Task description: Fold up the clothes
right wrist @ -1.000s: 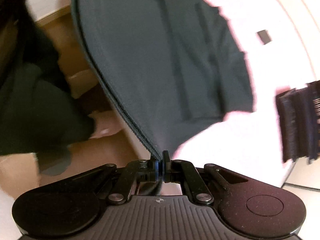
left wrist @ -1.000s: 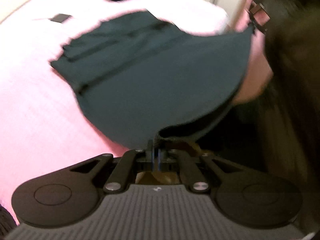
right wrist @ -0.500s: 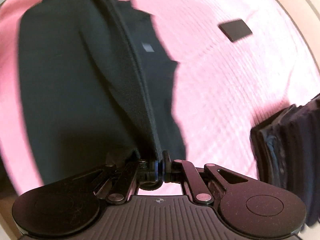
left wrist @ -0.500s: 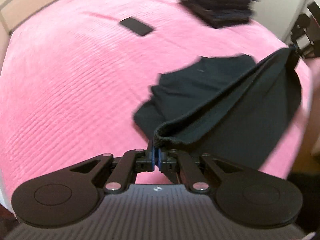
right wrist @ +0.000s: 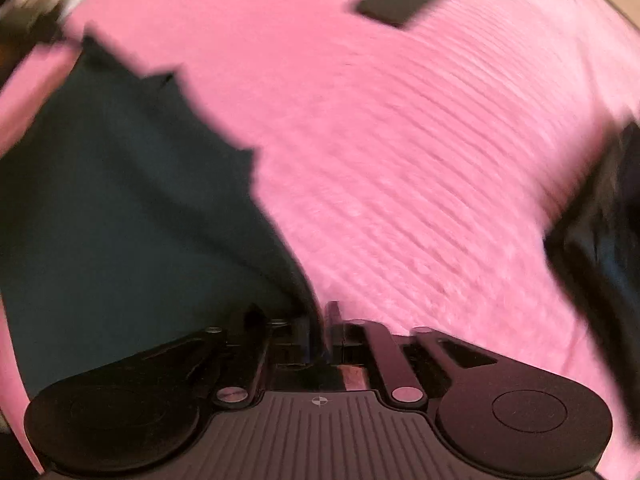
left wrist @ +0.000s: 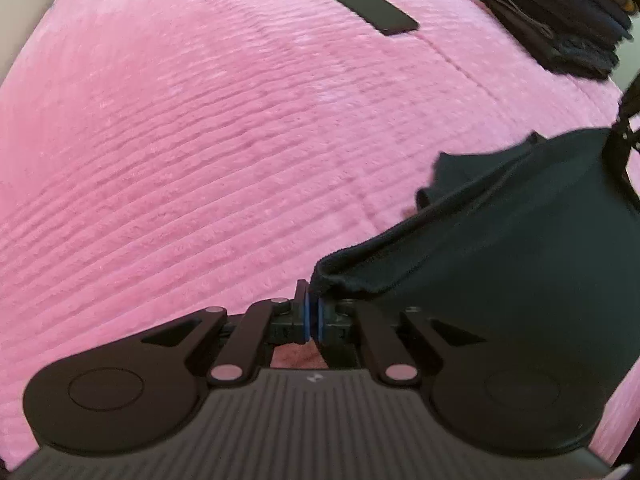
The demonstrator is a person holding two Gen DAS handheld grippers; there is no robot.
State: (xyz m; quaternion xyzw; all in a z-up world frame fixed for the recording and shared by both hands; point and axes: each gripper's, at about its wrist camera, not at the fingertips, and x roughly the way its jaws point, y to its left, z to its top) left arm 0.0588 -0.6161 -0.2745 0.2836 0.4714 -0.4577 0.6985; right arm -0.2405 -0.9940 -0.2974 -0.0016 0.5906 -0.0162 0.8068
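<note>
Dark green cloth of the garment (left wrist: pixel 500 264) hangs between our two tools above the pink bedspread (left wrist: pixel 200 140). Our left gripper (left wrist: pixel 312 312) is pinched closed on its hem; our right gripper (right wrist: pixel 326 332), blurred, seems also closed on an edge. We should keep the held edge taut and level, and lower both corners together, away from the phone (left wrist: pixel 370 8) and the stack of folded clothes (left wrist: pixel 560 24).

Pink blanket (left wrist: pixel 200 160) lies open; phone (left wrist: pixel 370 9) and folded stack (left wrist: pixel 560 20) occupy its far side.
</note>
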